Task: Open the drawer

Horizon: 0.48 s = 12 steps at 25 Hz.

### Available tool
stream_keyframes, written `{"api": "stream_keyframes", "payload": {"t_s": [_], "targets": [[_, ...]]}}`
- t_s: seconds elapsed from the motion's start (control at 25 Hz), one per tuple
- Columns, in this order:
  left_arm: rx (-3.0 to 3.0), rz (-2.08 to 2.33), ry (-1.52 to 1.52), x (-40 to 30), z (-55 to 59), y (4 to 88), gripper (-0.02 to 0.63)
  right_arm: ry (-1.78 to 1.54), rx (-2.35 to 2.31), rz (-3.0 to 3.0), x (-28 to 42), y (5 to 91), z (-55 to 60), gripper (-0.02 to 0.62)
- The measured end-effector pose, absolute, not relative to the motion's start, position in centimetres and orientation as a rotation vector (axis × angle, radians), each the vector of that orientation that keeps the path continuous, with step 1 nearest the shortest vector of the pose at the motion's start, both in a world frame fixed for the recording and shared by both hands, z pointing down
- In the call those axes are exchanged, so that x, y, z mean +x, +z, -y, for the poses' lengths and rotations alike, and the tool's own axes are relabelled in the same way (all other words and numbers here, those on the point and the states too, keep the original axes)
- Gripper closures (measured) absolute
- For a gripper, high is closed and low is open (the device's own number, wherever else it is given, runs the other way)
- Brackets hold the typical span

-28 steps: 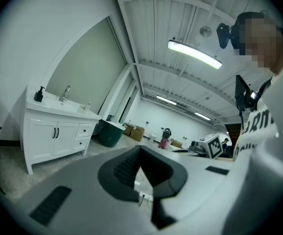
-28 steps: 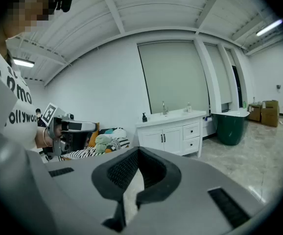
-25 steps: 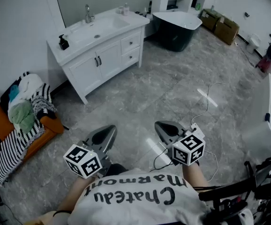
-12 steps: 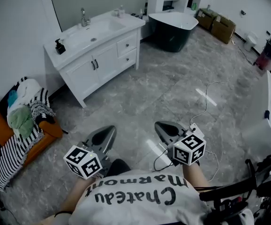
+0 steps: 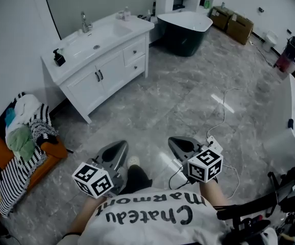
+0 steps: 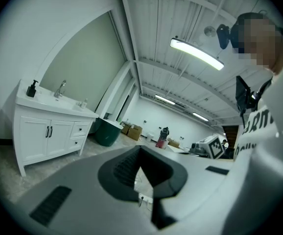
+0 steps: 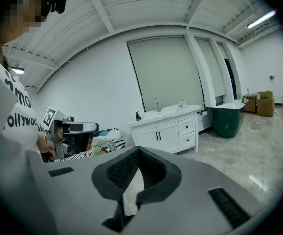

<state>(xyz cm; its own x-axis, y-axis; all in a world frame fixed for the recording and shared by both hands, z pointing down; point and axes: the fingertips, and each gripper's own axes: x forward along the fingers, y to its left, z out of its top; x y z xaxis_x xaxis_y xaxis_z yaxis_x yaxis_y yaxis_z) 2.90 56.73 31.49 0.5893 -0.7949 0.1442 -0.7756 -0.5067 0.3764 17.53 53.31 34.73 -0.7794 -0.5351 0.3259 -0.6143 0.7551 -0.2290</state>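
Observation:
A white vanity [image 5: 99, 60] stands against the far left wall, with two doors and two closed drawers [image 5: 134, 51] at its right end. It also shows in the left gripper view, vanity [image 6: 48, 131], and in the right gripper view, with the drawers [image 7: 186, 127] right of the doors. My left gripper [image 5: 120, 146] and right gripper [image 5: 174, 140] hang side by side low over the grey floor, well short of the vanity. On both, the jaws meet and hold nothing, seen at the left gripper [image 6: 140, 150] and right gripper [image 7: 137, 151].
A dark green bathtub [image 5: 184, 29] stands right of the vanity, with cardboard boxes [image 5: 234, 24] beyond. An orange sofa [image 5: 53, 148] piled with clothes sits at the left. A power strip [image 5: 214, 143] and cable lie on the floor by my right gripper. A soap dispenser [image 5: 59, 57] stands on the vanity top.
The person has stepped toward the vanity, a shoe now showing between the grippers. Both grippers moved along a little. Their jaws stay shut.

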Motion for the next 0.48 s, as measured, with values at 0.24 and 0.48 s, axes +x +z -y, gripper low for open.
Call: {"api": "stream_keyframes", "payload": {"t_s": [0.24,0.48], "targets": [[2.421,1.224,-0.085,2.1,-50.1,31.3,0.598,0.493,0.938,2.687,16.7,34.2,-47.7,0.584],[2.454,1.198,-0.117,-0.5,-42.4,29.9,0.598,0.496,0.999,2.708,14.3,32.7,-40.3,0.584]]}}
